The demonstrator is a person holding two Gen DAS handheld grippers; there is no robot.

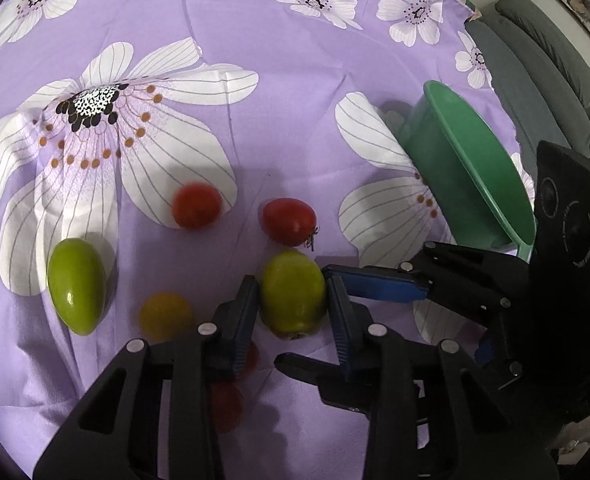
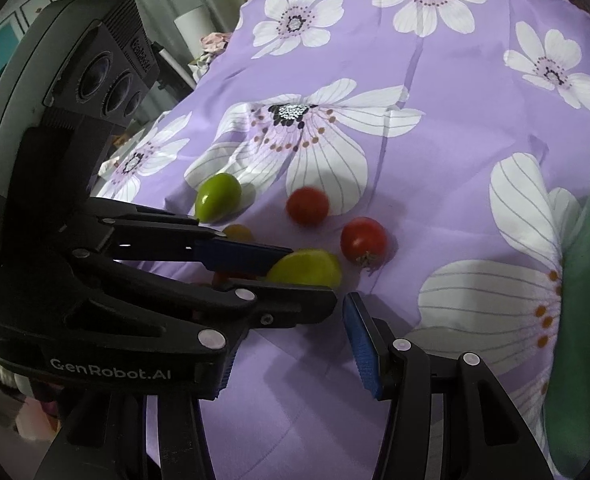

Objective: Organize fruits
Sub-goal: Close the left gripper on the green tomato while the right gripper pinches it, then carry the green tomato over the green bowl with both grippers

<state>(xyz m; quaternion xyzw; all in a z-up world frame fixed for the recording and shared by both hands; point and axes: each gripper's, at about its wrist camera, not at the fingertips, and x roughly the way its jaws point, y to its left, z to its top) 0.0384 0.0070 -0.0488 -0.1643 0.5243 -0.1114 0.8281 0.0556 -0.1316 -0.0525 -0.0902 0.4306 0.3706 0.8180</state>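
Note:
A green oval fruit (image 1: 293, 294) lies on the purple flowered cloth (image 1: 295, 80) between the blue pads of my left gripper (image 1: 291, 308), which press on both its sides. The right wrist view shows the same fruit (image 2: 309, 272) in the left gripper (image 2: 313, 276). My right gripper (image 2: 291, 332) stands open just right of it with nothing in it; one of its fingers (image 1: 379, 290) reaches toward the fruit. A second green fruit (image 1: 77, 292), two red tomatoes (image 1: 197, 206) (image 1: 289, 220) and a yellow one (image 1: 165, 316) lie around. More red ones (image 1: 225, 404) are half hidden under the left gripper.
A green plastic bowl (image 1: 475, 168) stands at the right, close behind the right gripper; its wall (image 2: 583, 300) fills the right edge of the right wrist view, with something orange inside. A grey sofa (image 1: 543, 80) lies beyond the cloth's right edge.

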